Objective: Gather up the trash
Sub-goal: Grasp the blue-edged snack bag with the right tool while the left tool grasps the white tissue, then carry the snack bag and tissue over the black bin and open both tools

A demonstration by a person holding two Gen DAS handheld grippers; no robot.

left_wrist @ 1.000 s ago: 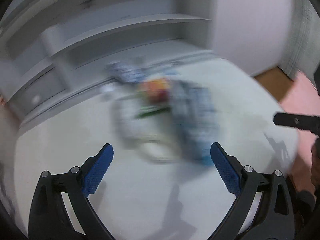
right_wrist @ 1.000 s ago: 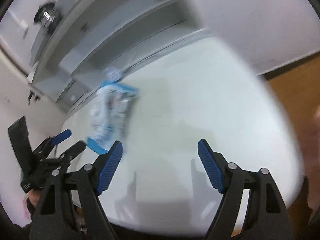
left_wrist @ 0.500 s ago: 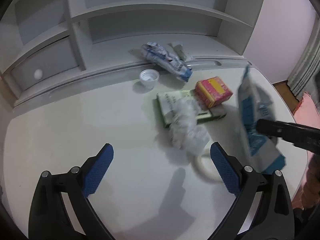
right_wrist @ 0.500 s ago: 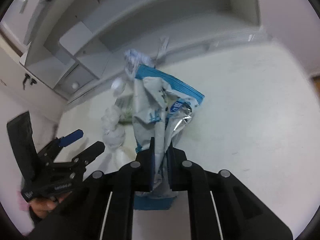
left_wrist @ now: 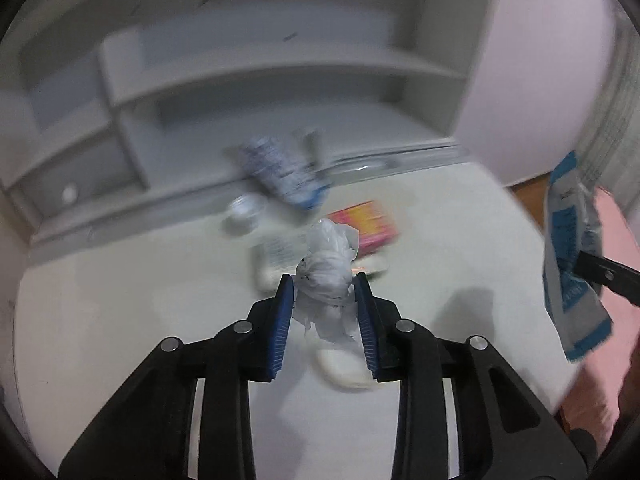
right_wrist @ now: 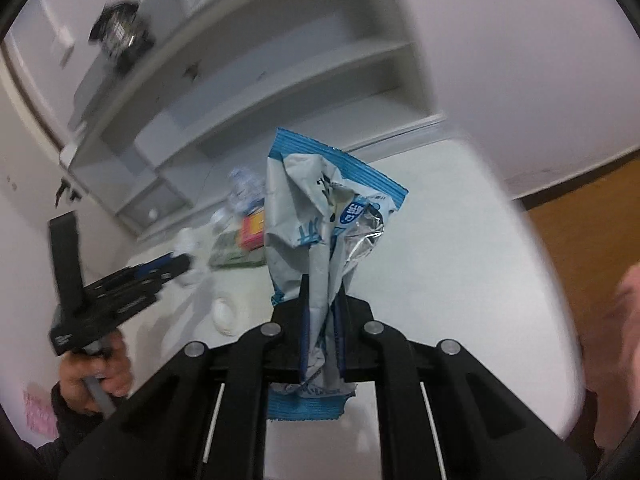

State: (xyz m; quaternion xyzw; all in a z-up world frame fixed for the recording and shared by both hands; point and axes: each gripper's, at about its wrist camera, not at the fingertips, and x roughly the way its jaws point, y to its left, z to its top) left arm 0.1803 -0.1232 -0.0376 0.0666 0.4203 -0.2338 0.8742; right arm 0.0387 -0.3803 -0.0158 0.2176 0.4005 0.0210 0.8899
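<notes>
The left gripper is clamped on a crumpled white wad, held above the white table. Just past it lie a flat green-and-white packet and a pink-and-yellow box, with a small cup and a blue-white wrapper nearer the shelf unit. A white ring lies below the wad. The right gripper pinches a blue-and-white foil bag, upright and crumpled, lifted off the table. The left hand grips its handle at that view's lower left.
</notes>
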